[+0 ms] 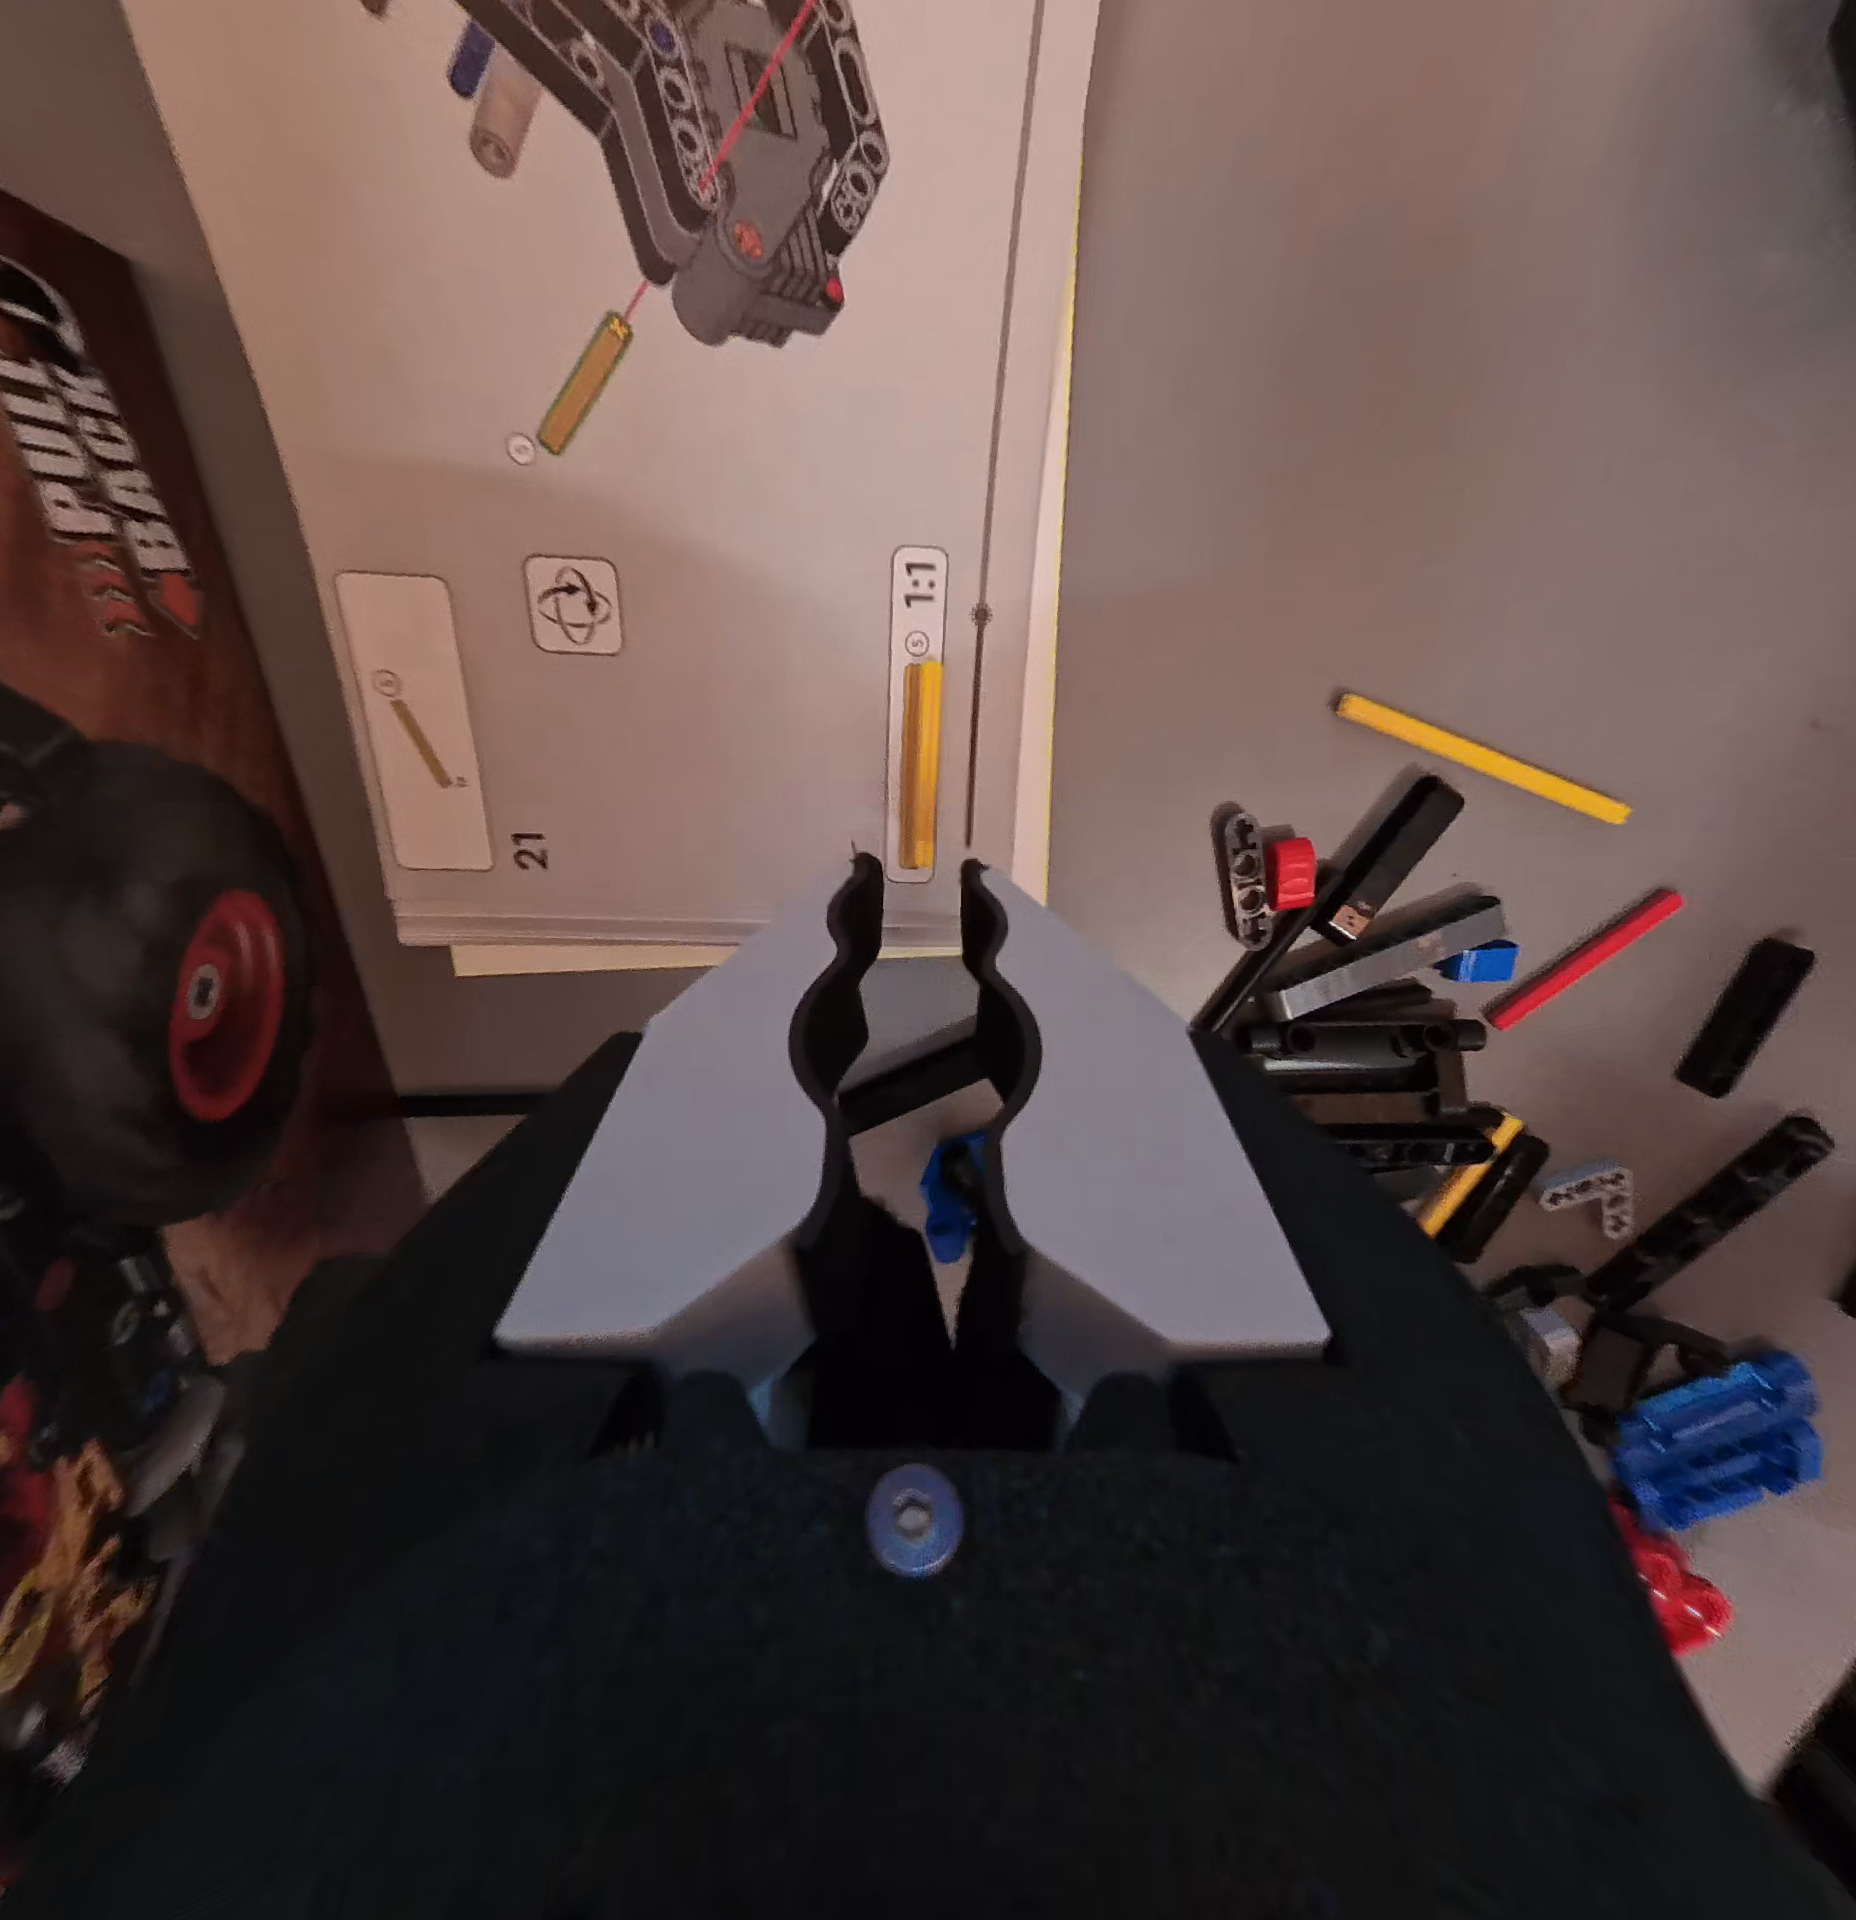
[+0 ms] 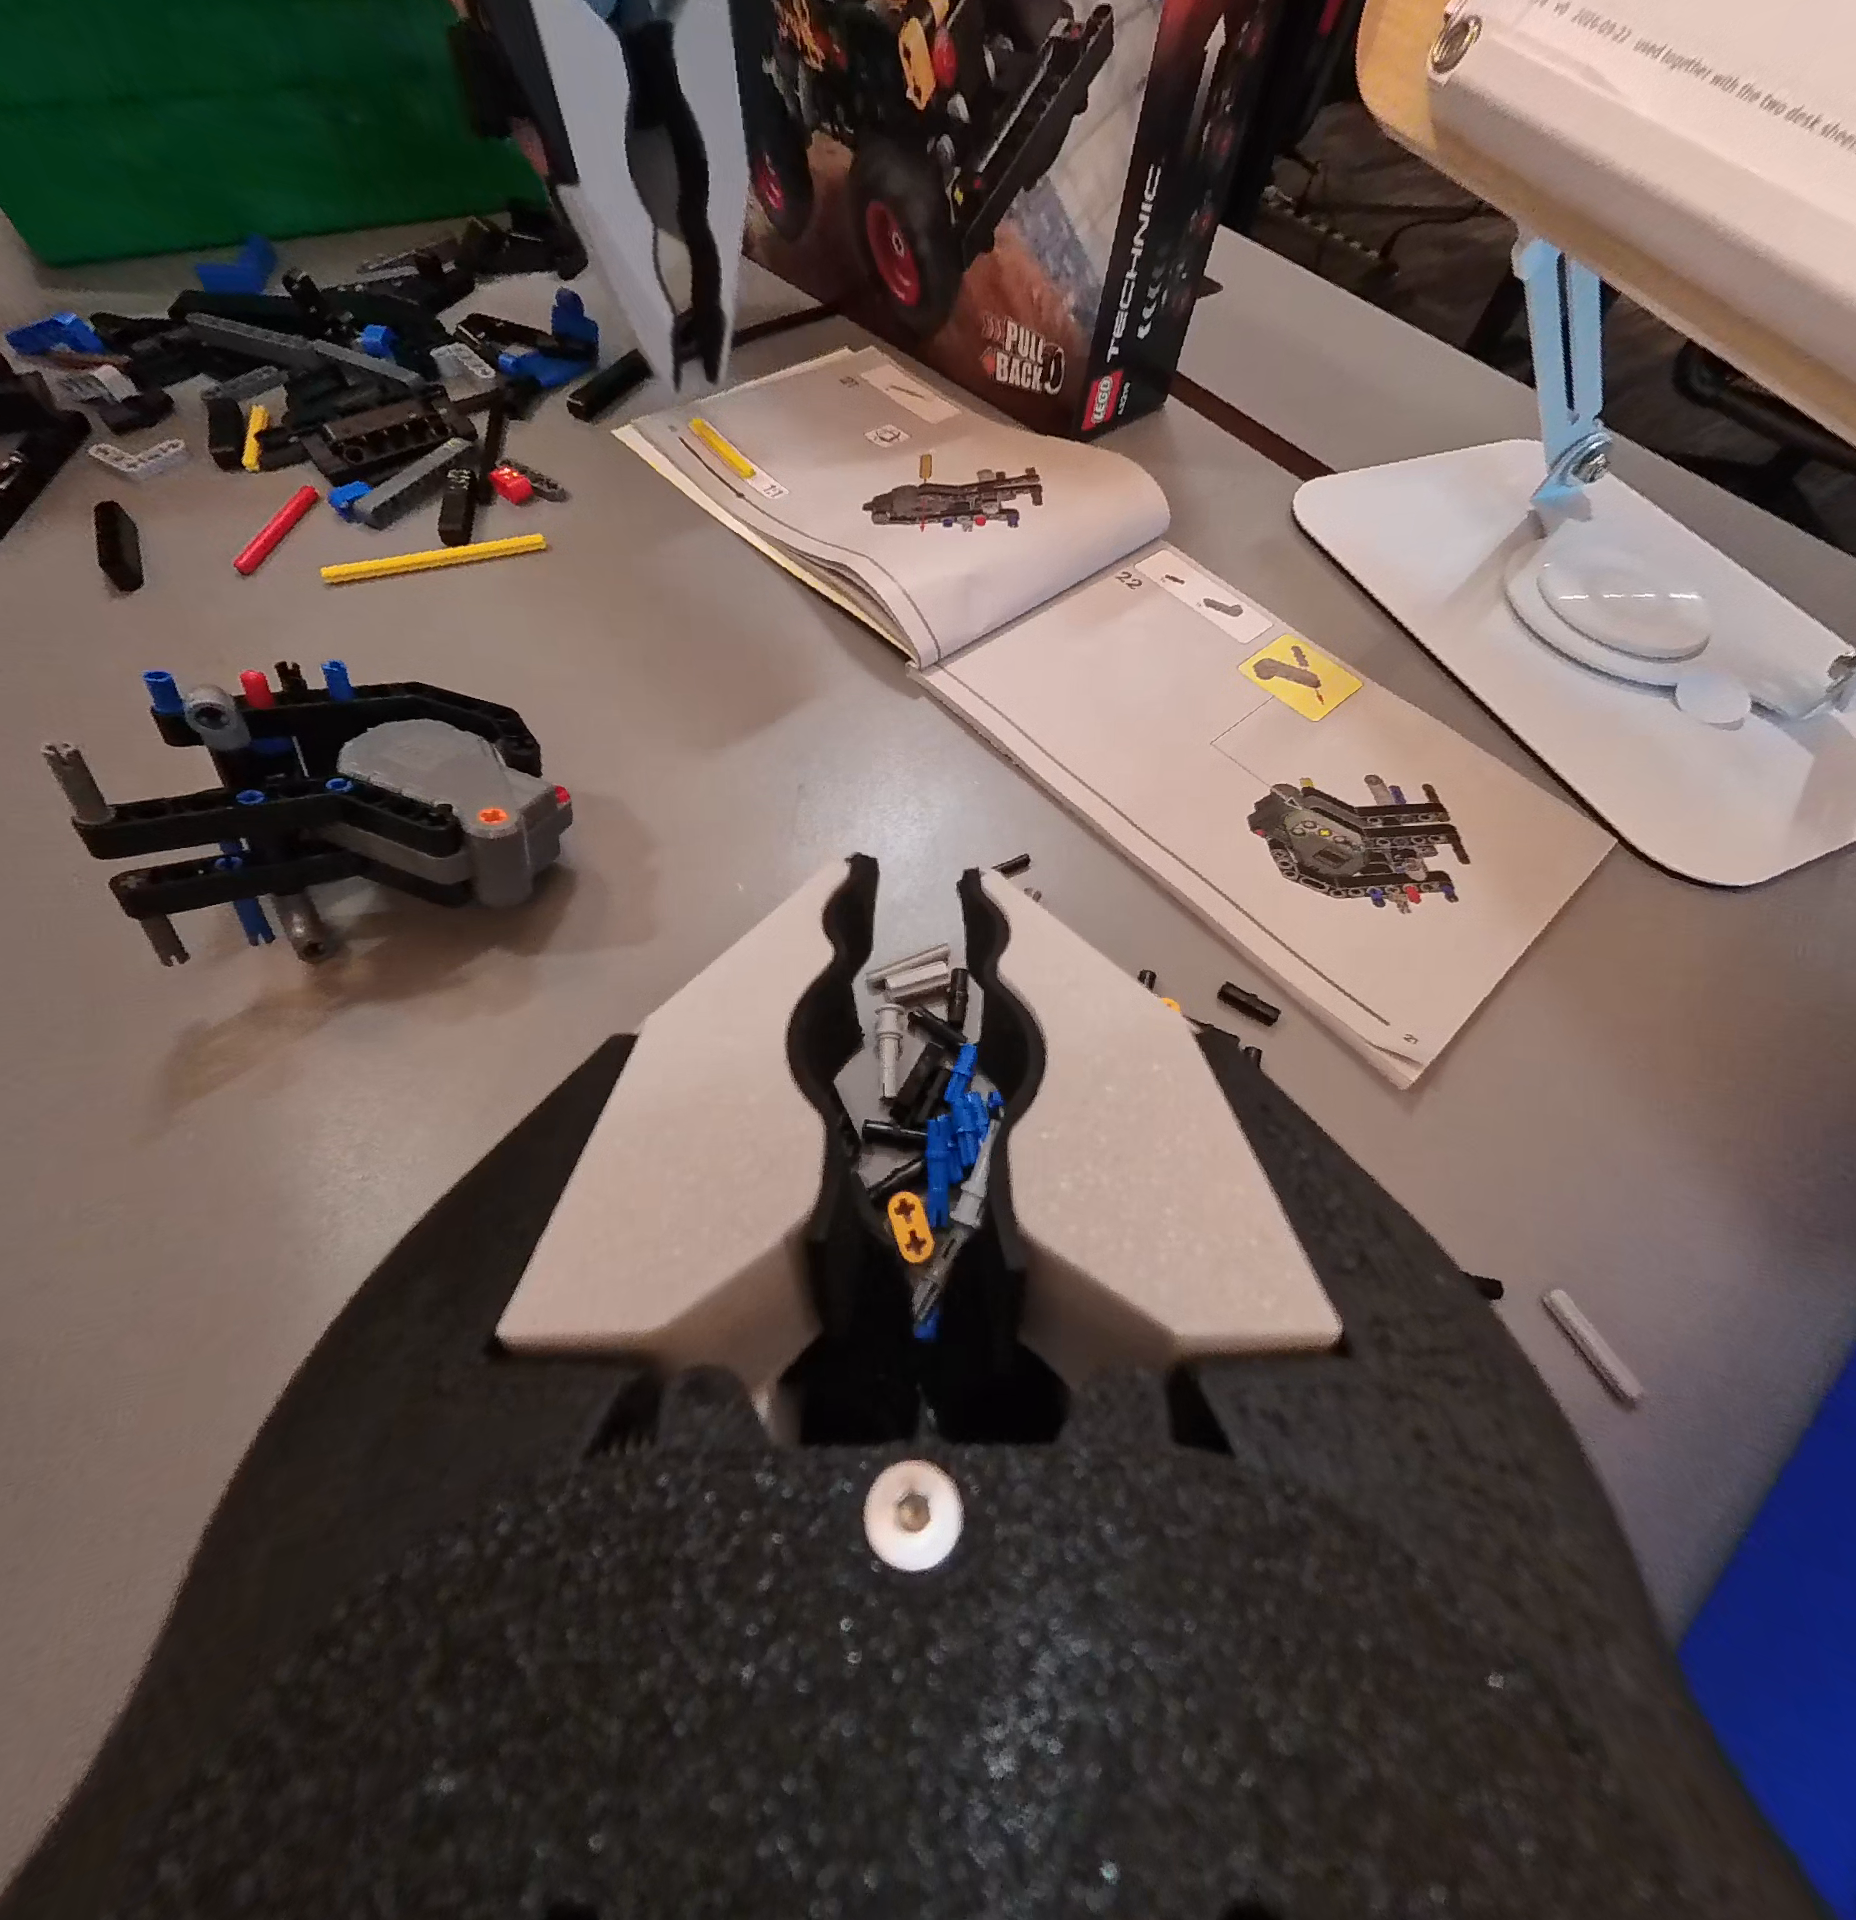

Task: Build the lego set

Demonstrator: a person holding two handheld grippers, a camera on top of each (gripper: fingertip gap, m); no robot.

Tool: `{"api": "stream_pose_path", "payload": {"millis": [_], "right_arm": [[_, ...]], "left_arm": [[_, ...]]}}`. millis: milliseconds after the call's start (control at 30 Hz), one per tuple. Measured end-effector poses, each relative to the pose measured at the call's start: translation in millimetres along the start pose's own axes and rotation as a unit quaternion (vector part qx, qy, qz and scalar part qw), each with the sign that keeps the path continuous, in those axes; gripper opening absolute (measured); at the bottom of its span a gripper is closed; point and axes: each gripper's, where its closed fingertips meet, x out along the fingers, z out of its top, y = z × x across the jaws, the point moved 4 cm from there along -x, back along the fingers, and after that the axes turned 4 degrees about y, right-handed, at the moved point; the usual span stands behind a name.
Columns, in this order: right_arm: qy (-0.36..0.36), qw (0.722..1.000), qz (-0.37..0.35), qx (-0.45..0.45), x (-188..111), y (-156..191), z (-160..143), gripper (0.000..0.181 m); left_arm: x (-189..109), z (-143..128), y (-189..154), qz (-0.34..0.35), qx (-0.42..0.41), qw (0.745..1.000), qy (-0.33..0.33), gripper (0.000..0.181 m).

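The part-built lego model (image 2: 321, 800), black beams around a grey motor block, lies on the grey table at the left of the right wrist view. My left gripper (image 1: 919, 868) is slightly open and empty, above the near edge of the open instruction booklet (image 1: 695, 520). It also shows in the right wrist view (image 2: 695, 358), pointing down beside the pile of loose parts (image 2: 332, 416). My right gripper (image 2: 916, 873) is slightly open and empty, hovering over a small heap of blue, black and grey pins (image 2: 939, 1122). A yellow axle (image 1: 1480, 758) (image 2: 432, 558) lies apart from the pile.
The set's box (image 2: 1007, 208) stands behind the booklet (image 2: 1007, 582). A white stand base (image 2: 1578, 623) sits at the right. A red axle (image 2: 275, 530) and black beams (image 1: 1360, 1049) lie in the pile. A grey axle (image 2: 1594, 1345) lies at the right. The gap from one gripper's tips to the other's is roughly 30 centimetres. The right gripper is farther from the yellow axle (image 1: 1480, 758), some 25 centimetres, than the left, some 11 centimetres. It turns up in the right wrist view (image 2: 445, 552) as well.
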Motion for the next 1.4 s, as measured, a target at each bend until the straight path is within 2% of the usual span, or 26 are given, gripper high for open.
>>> {"api": "stream_pose_path", "payload": {"millis": [133, 433, 667, 867, 1033, 1167, 1400], "right_arm": [[0.001, 1.000, -0.001, -0.001, 0.3, -0.3, -0.3, 0.016], [-0.003, 1.000, -0.006, -0.003, -2.5, -1.4, 1.7, 0.016], [-0.010, 1.000, -0.008, -0.004, -5.6, -1.9, 4.3, 0.016], [-0.012, 1.000, -0.010, -0.005, -6.5, -2.5, 5.0, 0.016], [-0.012, 1.000, -0.006, -0.001, -5.2, -2.2, 4.4, 0.015], [-0.011, 1.000, -0.010, -0.005, -5.3, -2.5, 4.1, 0.015], [-0.016, 1.000, -0.006, 0.000, -5.5, -1.5, 5.5, 0.014]], "left_arm": [[-2.8, 10.3, -3.0, 0.048, 0.028, 0.998, -0.015, 0.011], [11.3, 18.3, -2.8, 0.046, 0.050, 0.998, 0.014, 0.008], [19.1, 13.2, -1.4, 0.043, 0.043, 0.998, 0.027, 0.003], [2.6, 18.1, -10.8, 0.050, 0.023, 0.998, -0.042, 0.002], [-15.7, 22.7, -38.9, 0.091, 0.033, 0.991, -0.087, 0.003], [-22.4, 31.4, -82.6, 0.101, 0.032, 0.985, -0.139, 0.003], [2.1, 34.8, -174.9, 0.088, -0.011, 0.976, -0.198, 0.002]]}}
